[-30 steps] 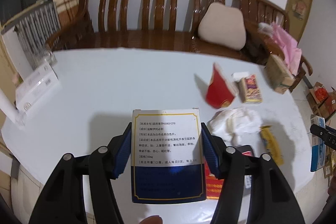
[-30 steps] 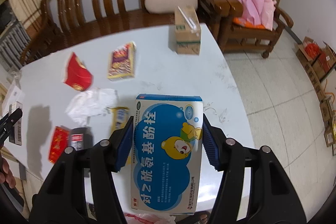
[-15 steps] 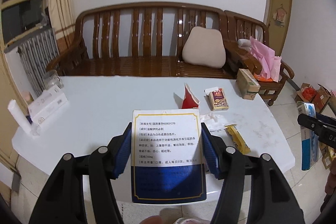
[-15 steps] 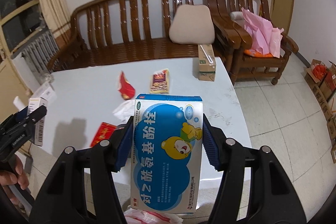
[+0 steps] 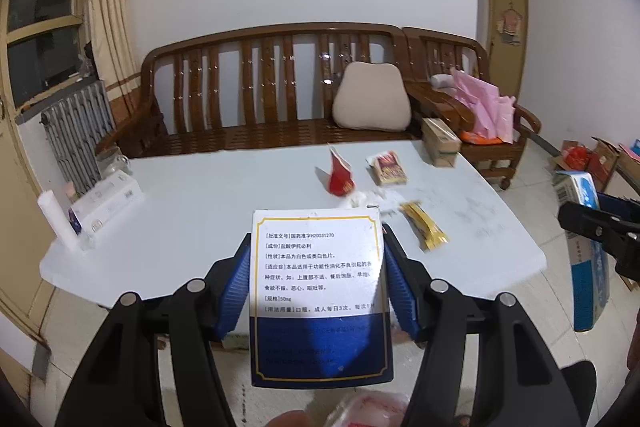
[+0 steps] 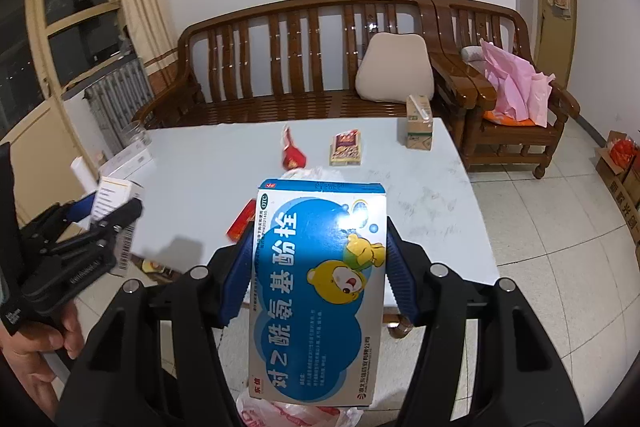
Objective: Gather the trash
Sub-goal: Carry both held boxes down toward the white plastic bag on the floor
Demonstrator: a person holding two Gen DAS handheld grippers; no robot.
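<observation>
Cardboard in both grips! The left hand-held gripper [image 5: 318, 291] is clamped on a navy-and-white medicine box [image 5: 320, 299], blue pads pressing its two long sides, and the right hand-held gripper [image 6: 318, 287] squeezes a blue bear-printed medicine box [image 6: 318, 291] the same way. Both boxes hang off the near edge of the white desk [image 5: 224, 211], above the floor. They look light and stiff but crushable, so the long edges are the sensible hold, with gentle pressure. Left on the desk: a red packet [image 5: 340, 175], a snack pack [image 5: 390, 169], crumpled tissue [image 5: 370, 197] and a yellow wrapper [image 5: 424, 231], all flimsy; pinch those low. A plastic bag [image 6: 296, 409] peeks in just below the right box, probably the trash bag; its contents can't be made out.
</observation>
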